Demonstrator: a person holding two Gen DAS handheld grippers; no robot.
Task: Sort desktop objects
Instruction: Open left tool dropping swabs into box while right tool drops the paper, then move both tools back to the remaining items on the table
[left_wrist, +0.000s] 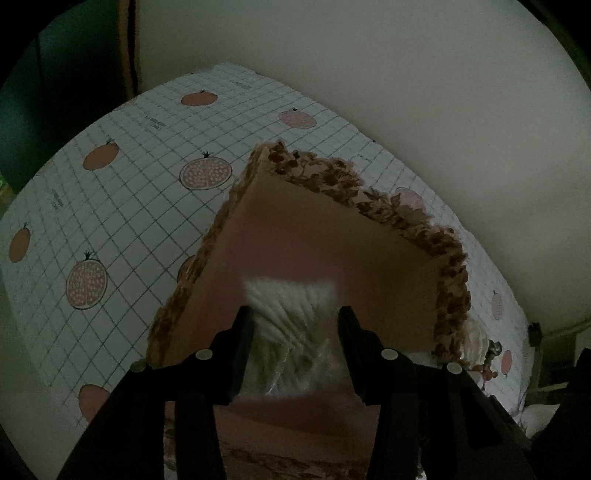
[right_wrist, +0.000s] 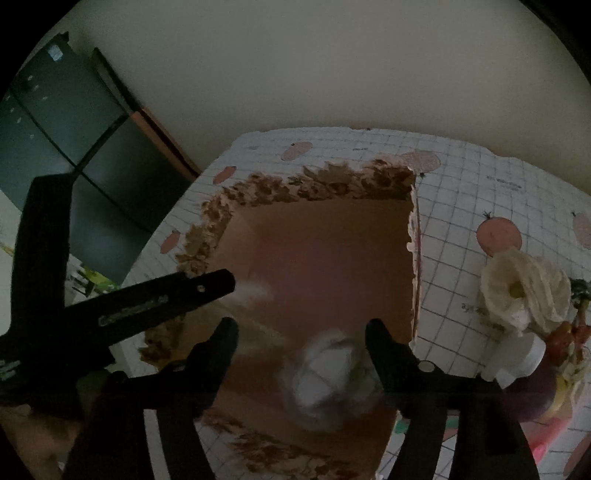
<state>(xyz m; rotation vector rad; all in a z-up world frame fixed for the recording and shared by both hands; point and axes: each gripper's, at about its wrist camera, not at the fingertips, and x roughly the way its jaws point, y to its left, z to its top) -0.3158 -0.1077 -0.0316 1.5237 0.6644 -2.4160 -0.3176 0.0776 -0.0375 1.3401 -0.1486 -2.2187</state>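
Pale, unmarked wall (right_wrist: 332, 66) fills the upper half of both views, the largest thing in this dim room. To the left in the right wrist view stands a dark cabinet (right_wrist: 74, 147) with a brown wooden strip beside it. Below the wall spreads the table, covered by a white gridded tablecloth (left_wrist: 110, 206) printed with pink pomegranates, whole and halved.

On the cloth sits an open cardboard box (left_wrist: 332, 236), plain brown inside, its outer walls and rim patterned with brown leaves. Right of the box, near the table's edge, stands a cream artificial flower (right_wrist: 524, 288) with small colourful items blurred beneath it.

The left gripper (left_wrist: 295, 317) hangs over the box with its jaws fairly narrow, holding a clear packet of cotton swabs (left_wrist: 291, 332) between them, above the box's floor. The right gripper (right_wrist: 301, 332) is over the same box, jaws wide; a blurred white bundle (right_wrist: 328, 376) lies between and below its fingers, and I cannot tell whether they touch it. The left gripper's black fingers cross the left of that view.
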